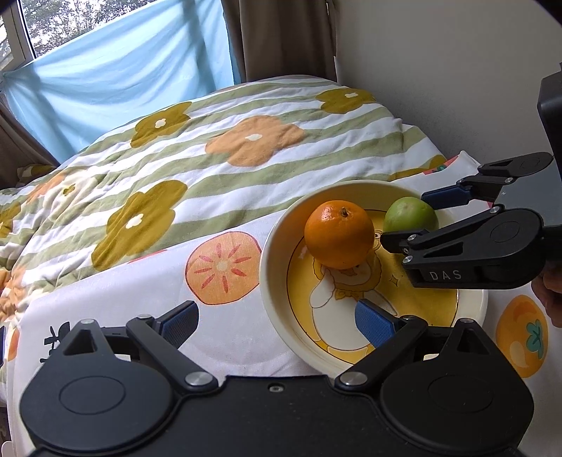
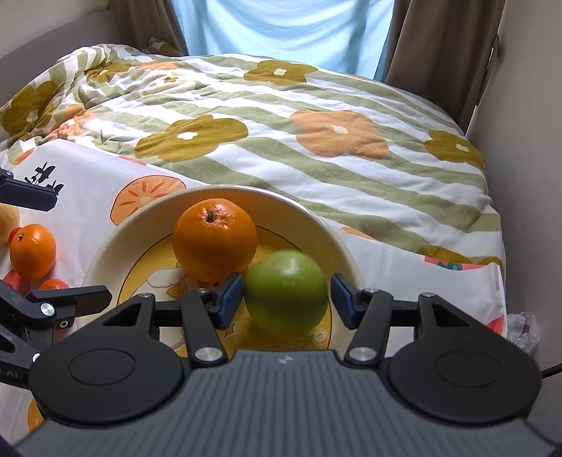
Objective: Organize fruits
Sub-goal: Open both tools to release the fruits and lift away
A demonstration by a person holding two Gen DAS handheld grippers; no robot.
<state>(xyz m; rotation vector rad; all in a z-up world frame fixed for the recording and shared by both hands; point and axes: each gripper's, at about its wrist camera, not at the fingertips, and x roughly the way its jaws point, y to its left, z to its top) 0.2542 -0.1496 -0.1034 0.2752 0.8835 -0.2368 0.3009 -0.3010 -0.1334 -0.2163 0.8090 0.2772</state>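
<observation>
Two fruits in the cream bowl (image 2: 105, 242): one large orange (image 2: 214, 239) toward its far side, one green fruit (image 2: 286, 291) just beside it at the near right, touching or almost touching. Right gripper (image 2: 286, 298) straddling the green fruit, blue pads (image 2: 230, 298) standing just clear on both sides, nothing gripped. Left gripper (image 1: 277, 321) spread wide over the bowl's near left rim, empty. Left of the bowl, on the fruit-print cloth (image 2: 87, 168): one small orange (image 2: 32, 251), parts of two or three more fruits at the frame edge, too cut off to count surely. Beyond the bowl, one striped flowered quilt (image 2: 316, 116); past that, one pale blue curtain (image 2: 291, 28).
</observation>
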